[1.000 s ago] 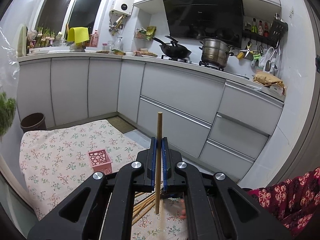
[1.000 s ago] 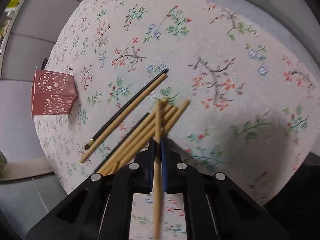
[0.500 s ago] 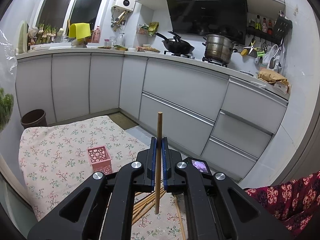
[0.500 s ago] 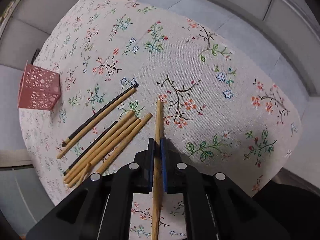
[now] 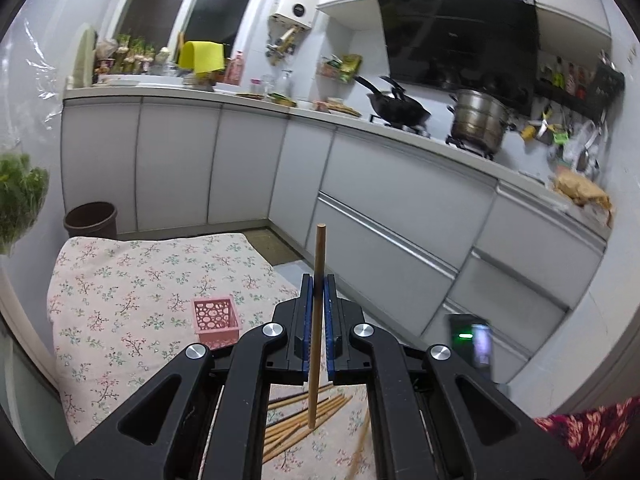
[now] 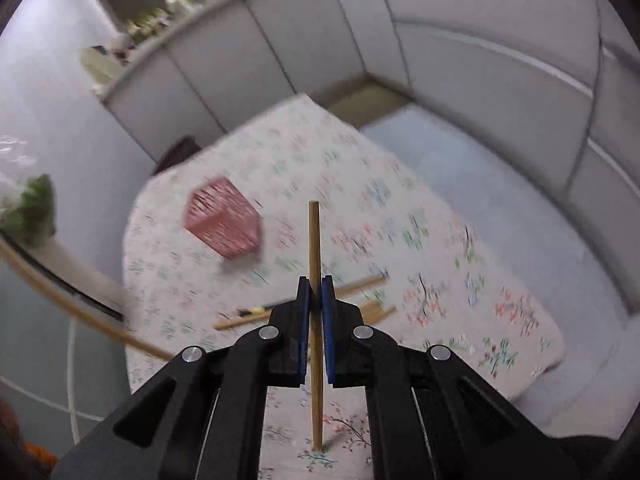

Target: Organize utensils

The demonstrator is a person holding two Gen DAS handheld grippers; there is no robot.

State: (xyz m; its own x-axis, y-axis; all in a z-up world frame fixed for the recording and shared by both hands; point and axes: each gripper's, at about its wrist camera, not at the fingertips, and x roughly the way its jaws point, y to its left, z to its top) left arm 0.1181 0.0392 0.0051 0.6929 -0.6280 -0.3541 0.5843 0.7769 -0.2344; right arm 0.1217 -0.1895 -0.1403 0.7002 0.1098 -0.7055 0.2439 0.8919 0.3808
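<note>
Each gripper is clamped on one thin bamboo chopstick: the left gripper holds its stick upright, the right gripper likewise. The pink perforated square basket stands on the floral-clothed bench, ahead and left of the right gripper, and looks nearer the left one.

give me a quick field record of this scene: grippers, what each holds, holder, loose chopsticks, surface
left gripper: shut on a wooden chopstick, held upright
right gripper: shut on a second wooden chopstick, lifted clear of the cloth
holder: pink perforated basket, upright on the table, no chopsticks seen in it
loose chopsticks: a bunch lying flat on the cloth, near the grippers, apart from the basket
surface: table under a floral tablecloth
image quality: right wrist view blurred
</note>
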